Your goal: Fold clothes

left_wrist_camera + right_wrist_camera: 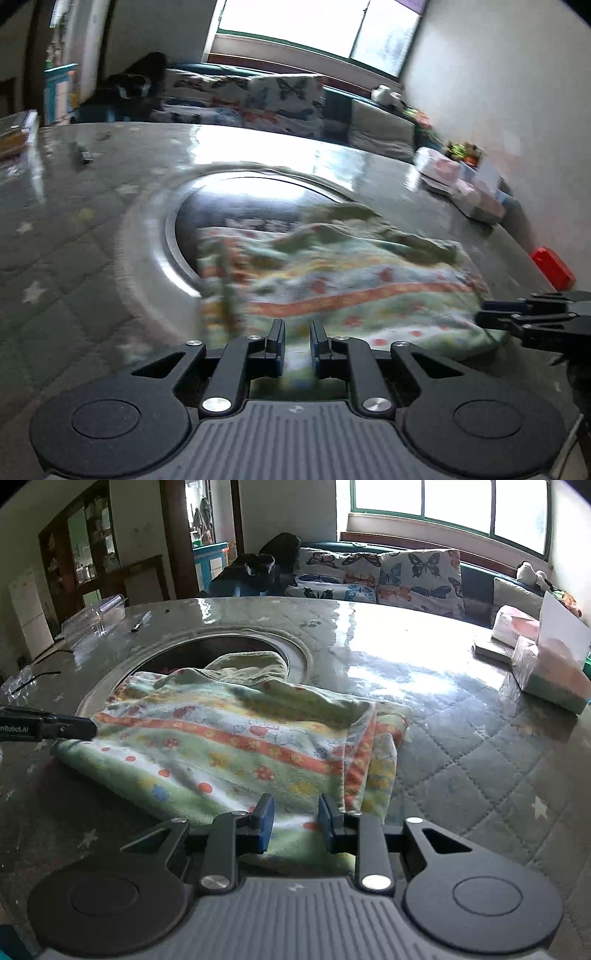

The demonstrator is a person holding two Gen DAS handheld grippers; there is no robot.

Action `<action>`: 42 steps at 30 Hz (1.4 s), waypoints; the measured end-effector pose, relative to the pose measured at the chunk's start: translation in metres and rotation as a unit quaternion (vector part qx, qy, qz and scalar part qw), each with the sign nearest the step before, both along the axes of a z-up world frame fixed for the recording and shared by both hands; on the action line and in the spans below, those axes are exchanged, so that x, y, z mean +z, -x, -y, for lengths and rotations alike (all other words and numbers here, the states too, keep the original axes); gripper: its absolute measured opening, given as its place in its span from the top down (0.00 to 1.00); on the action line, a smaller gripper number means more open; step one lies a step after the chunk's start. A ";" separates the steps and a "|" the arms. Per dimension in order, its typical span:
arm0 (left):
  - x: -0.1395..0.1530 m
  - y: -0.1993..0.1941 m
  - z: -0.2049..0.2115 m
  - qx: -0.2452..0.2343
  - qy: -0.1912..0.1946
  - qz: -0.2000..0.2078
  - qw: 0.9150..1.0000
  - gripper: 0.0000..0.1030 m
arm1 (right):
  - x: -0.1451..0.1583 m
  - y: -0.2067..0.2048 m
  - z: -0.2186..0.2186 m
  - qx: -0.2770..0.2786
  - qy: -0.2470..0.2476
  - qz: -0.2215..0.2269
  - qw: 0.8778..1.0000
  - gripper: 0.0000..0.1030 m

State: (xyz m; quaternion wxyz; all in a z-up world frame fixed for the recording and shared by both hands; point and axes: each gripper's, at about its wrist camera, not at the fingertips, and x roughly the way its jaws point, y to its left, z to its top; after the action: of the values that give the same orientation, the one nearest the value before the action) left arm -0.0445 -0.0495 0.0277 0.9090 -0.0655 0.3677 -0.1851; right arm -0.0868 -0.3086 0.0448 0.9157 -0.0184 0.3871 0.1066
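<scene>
Daylight from a wide window falls across a living room with a sofa of butterfly-print cushions [384,576] behind a big round counter [461,746], whose quilted star-pattern cover lies under a glossy clear sheet, with a sunken metal-rimmed well [295,653] at its centre. Tissue packs [546,672] sit at its far right edge and a clear plastic box [92,624] at the far left

On the counter lies the task's thing, a soft green garment [229,738] printed with orange bands, ladybirds and flowers. It sits doubled over, with stacked layered edges along its right side and a plain green part bunched at the far end, hanging over the rim of the well. Its long axis runs from the near edge away toward the well, so it lies straight ahead of both grippers

Right gripper [295,823] stands at the near hem, jaws parted with cloth lying in the gap between them; whether they pinch it I cannot tell. Left gripper [297,345] is at the near left corner, jaws narrowly apart with cloth showing between them, in a blurred view, so its grip is also unclear. Each is equally close, one to each near corner; I judge any further fold would carry that near edge away toward the well
</scene>
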 end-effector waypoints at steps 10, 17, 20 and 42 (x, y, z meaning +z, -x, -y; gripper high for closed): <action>-0.005 0.001 -0.006 0.003 0.011 -0.012 1.000 0.85 | 0.000 0.000 -0.004 0.008 0.026 -0.007 1.000 0.75; 0.001 0.005 -0.007 -0.009 0.011 -0.015 1.000 0.84 | 0.002 0.005 -0.003 0.008 0.037 -0.013 0.999 0.75; 0.009 0.009 -0.004 -0.017 0.000 0.001 1.000 0.83 | 0.004 0.009 -0.002 0.008 0.044 -0.018 0.999 0.75; 0.010 0.015 0.047 -0.108 -0.019 0.023 0.994 0.54 | 0.011 -0.003 -0.062 0.110 0.014 -0.001 0.994 0.67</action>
State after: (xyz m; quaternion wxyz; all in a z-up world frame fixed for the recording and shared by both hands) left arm -0.0598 -0.0967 0.0374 0.8928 -0.0041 0.3553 -0.2768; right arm -0.0836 -0.2468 0.0559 0.8977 -0.0737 0.3849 0.2015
